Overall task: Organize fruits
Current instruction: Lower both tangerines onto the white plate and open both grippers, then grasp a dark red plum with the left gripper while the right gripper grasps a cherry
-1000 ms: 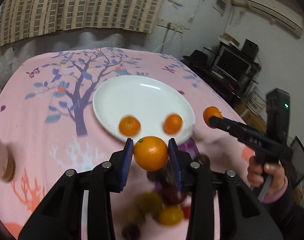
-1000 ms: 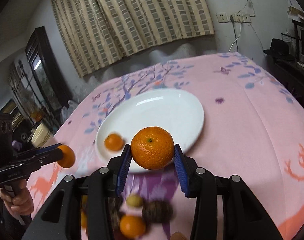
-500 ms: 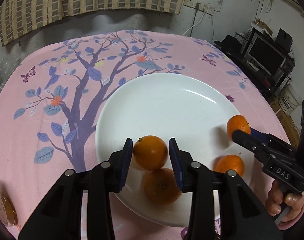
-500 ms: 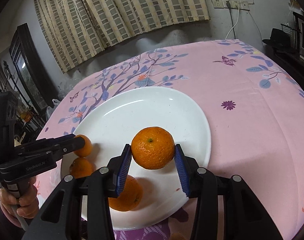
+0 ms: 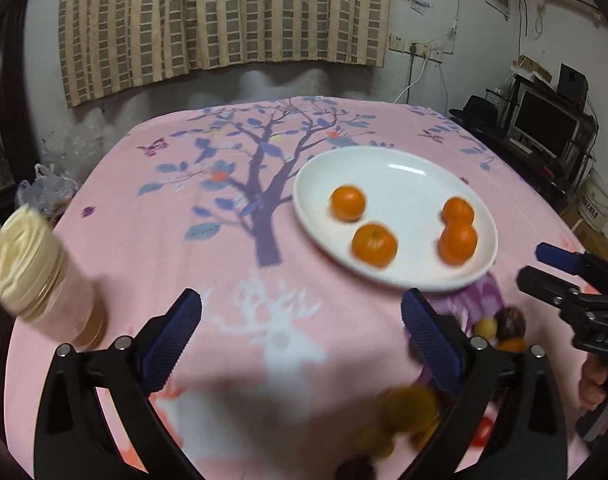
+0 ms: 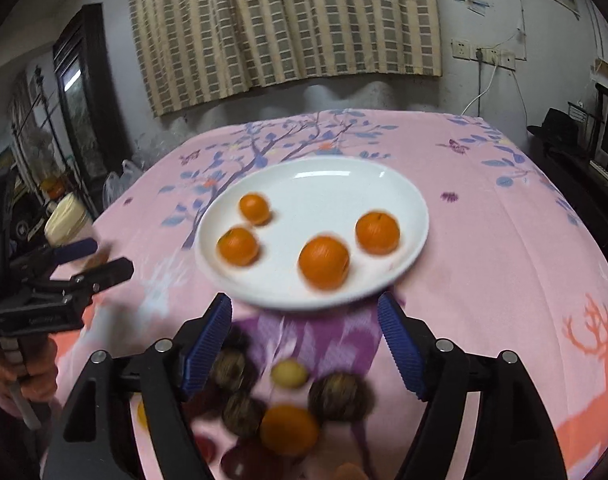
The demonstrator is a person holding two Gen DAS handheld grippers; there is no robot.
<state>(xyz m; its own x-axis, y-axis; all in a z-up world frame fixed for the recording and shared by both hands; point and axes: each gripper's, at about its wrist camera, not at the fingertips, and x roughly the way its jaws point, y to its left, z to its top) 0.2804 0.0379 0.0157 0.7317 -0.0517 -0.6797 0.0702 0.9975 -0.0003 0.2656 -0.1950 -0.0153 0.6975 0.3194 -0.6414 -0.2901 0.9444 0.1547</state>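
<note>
A white plate (image 5: 404, 168) (image 6: 328, 176) on the pink tablecloth holds several oranges (image 5: 374, 245) (image 6: 324, 262). My left gripper (image 5: 302, 330) is open and empty, pulled back over the cloth near the plate's front left. My right gripper (image 6: 304, 334) is open and empty above a blurred pile of mixed fruit (image 6: 290, 430) just in front of the plate. The pile also shows at the lower right of the left wrist view (image 5: 408, 412). The right gripper (image 5: 560, 276) shows open at the right edge of the left wrist view, and the left gripper (image 6: 94, 260) at the left of the right wrist view.
A jar with a cream lid (image 5: 36, 268) stands on the table's left edge. The round table (image 6: 504, 240) has a tree-print cloth. A shelf with a monitor (image 5: 544, 128) stands to the right, and a dark cabinet (image 6: 80, 92) to the left.
Both grippers have let go of their oranges onto the plate, opened wide and pulled back toward me. The plate now holds several oranges.
</note>
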